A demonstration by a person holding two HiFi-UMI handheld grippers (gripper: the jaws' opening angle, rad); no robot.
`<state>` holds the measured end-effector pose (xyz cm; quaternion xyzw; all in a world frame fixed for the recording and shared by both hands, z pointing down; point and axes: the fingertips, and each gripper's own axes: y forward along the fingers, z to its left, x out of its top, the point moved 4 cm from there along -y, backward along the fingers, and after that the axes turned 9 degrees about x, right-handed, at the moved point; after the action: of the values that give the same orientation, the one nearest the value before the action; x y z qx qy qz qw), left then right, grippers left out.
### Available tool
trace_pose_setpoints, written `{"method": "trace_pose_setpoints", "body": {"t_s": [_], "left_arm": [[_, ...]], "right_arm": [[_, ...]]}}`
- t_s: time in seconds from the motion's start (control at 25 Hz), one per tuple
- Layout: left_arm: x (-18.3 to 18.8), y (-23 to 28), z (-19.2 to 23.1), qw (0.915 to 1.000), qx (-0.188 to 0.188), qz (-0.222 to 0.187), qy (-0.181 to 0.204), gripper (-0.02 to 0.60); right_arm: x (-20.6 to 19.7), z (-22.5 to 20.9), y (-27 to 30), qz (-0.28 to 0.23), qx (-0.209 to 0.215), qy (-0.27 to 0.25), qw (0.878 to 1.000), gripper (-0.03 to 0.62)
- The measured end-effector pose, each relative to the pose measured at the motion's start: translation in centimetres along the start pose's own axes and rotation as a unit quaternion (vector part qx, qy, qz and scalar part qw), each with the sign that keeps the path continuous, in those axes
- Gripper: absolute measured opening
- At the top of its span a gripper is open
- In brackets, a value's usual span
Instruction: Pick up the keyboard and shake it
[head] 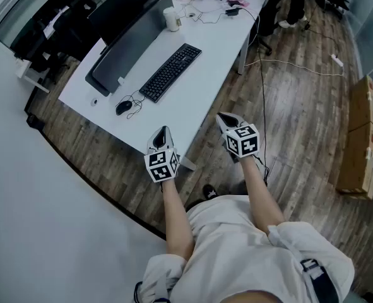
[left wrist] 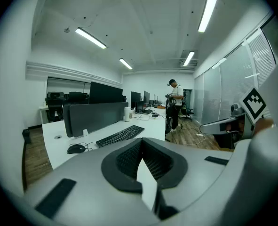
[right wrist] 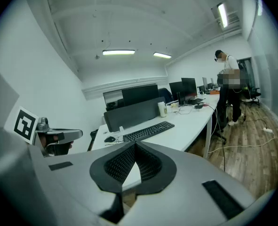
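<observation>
Left tongs (head: 163, 132): jaws pressed together with nothing between them, tip aimed toward the upper left of the head view, hovering over the near edge of the table (head: 205, 74).
Right tongs (head: 224, 119): jaws also together and empty, held just right of centre, over the wooden floor (head: 287, 106) beside the table's edge.
Arm pose: both bare forearms (head: 177, 216) reach forward from the body at the bottom of the frame, roughly parallel, the tongs level with each other and apart.
Keyboard (head: 171, 72): lies flat and diagonal on the table above the tongs, well apart from both, untouched; a mouse (head: 124, 107) sits at its lower left end and a dark screen (head: 126, 49) stands behind it.
Handling, as judged: likely light, stiff and flat, with hard smooth plastic edges that could slip; the keys would give under pressure.
Where to hold: probably the two short ends, one tongs on each, pinching the thin frame, not the keys.
Needed first: both pairs of jaws must spread before they can take it.
</observation>
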<state>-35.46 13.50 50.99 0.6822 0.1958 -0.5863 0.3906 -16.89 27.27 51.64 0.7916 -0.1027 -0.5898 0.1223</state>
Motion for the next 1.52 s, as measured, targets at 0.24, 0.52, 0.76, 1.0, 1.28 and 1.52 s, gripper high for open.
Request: {"method": "trace_pose_setpoints", "body": {"t_s": [0.24,0.52,0.76,1.0,1.28,1.52], "left_arm": [[0.2,0.6,0.6,1.0000,-0.001,-0.007,-0.005,0.014],[0.1,1.4,0.8,0.9999,0.009,-0.005,-0.012,0.014],[0.7,2.8,0.5,0.9988,0.038,-0.001,-0.032,0.015],[1.7,5.2,-2.2,0.9958,0.077,0.002,-0.050,0.015],[5.2,7.9,-7.8,0.9935,0.111,-0.003,-0.024,0.014],[6.2,8.1,-10.7,0.9849,0.166,-0.011,-0.048,0.015]], "right_arm": [[0.5,-0.1,0.5,-0.011,-0.005,-0.003,1.000,0.040],[0.7,-1.6,1.6,-0.024,0.002,0.020,1.000,0.038],[2.7,-4.2,3.3,-0.032,0.033,0.040,0.998,0.040],[4.6,-8.5,4.4,-0.015,0.074,0.024,0.997,0.040],[8.8,-15.4,4.5,-0.016,0.118,0.015,0.993,0.040],[9.7,-18.5,3.9,-0.003,0.160,0.002,0.987,0.040]]}}
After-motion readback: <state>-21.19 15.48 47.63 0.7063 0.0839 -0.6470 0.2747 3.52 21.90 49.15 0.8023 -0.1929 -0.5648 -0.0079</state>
